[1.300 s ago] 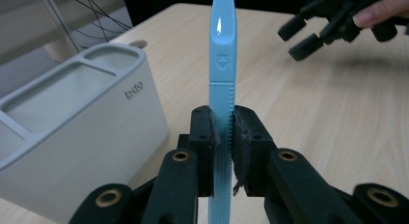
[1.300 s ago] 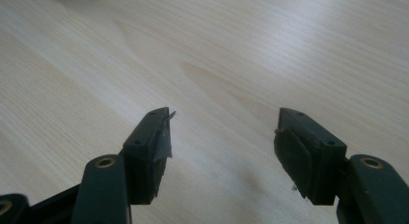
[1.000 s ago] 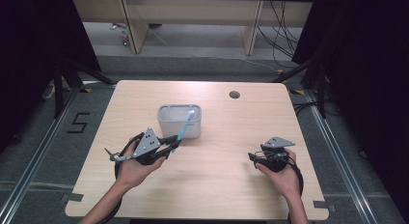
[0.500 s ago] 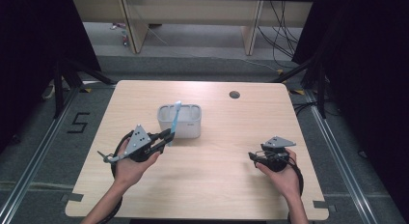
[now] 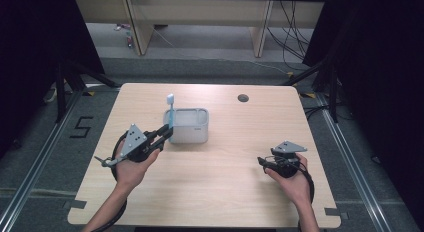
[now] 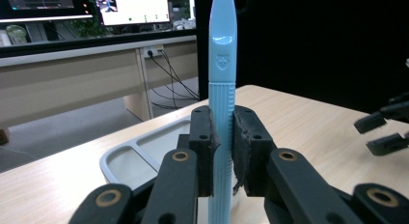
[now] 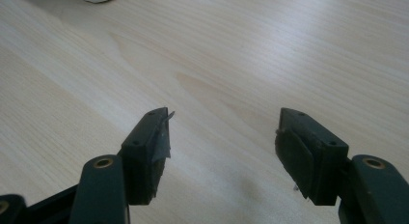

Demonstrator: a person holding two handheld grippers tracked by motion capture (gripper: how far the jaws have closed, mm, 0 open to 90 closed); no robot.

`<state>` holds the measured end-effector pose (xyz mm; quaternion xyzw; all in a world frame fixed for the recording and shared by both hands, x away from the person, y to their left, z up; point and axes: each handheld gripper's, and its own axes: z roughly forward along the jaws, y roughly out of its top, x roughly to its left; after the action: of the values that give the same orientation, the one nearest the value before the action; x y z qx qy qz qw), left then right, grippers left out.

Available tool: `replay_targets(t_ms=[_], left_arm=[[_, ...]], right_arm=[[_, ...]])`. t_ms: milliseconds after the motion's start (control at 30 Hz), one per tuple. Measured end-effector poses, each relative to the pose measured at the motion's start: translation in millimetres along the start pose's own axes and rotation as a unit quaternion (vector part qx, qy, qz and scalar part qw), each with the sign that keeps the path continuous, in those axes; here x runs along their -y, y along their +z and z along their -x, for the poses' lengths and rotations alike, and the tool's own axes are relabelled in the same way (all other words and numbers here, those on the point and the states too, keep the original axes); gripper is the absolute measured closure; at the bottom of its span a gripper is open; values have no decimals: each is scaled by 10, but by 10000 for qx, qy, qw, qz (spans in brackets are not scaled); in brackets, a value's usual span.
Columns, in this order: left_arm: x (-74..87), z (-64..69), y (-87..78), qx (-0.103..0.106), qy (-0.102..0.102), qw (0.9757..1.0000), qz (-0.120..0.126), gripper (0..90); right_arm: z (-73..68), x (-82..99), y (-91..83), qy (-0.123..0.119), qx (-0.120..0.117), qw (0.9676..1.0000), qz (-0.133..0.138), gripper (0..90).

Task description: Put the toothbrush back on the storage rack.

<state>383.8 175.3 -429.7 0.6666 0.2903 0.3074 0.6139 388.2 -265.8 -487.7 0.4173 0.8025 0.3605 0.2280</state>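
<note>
Left gripper point(image 6: 223, 151) pinching light-blue toothbrush point(image 6: 222, 89) upright beside grey tray point(image 5: 189, 126) | right gripper point(image 7: 224, 151) spread, empty | I judge risk: narrow grip, handle may pivot, slip.

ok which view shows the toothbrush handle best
The left gripper view: the toothbrush stands upright and close, clamped between the left gripper pads, its ribbed handle and small logo clear. The high view shows it small, its head up beside the grey tray. The right gripper view gives bare table.

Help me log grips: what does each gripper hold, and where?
Left gripper clamps the light blue toothbrush on its ribbed handle, upright. Right gripper holds nothing.
</note>
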Motion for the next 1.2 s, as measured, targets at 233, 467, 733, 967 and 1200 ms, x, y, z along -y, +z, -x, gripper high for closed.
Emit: replay_targets(t_ms=[233, 467, 733, 967, 1200], left_arm=[[-7, -69, 31, -91, 48, 9998, 152, 788], [2, -142, 66, -176, -126, 9992, 330, 788], [2, -208, 98, -212, -254, 9986, 415, 788], [3, -259, 121, -222, -277, 9984, 436, 788], [-6, -280, 149, -270, -283, 9982, 465, 788]], right_arm=[[-2, -3, -4, 32, 44, 10000, 58, 368], [0, -3, -10, 28, 45, 10000, 63, 367], [-8, -6, -14, 108, 32, 9999, 39, 367], [3, 0, -10, 35, 51, 9999, 101, 367], [0, -3, -9, 27, 64, 9999, 108, 367]])
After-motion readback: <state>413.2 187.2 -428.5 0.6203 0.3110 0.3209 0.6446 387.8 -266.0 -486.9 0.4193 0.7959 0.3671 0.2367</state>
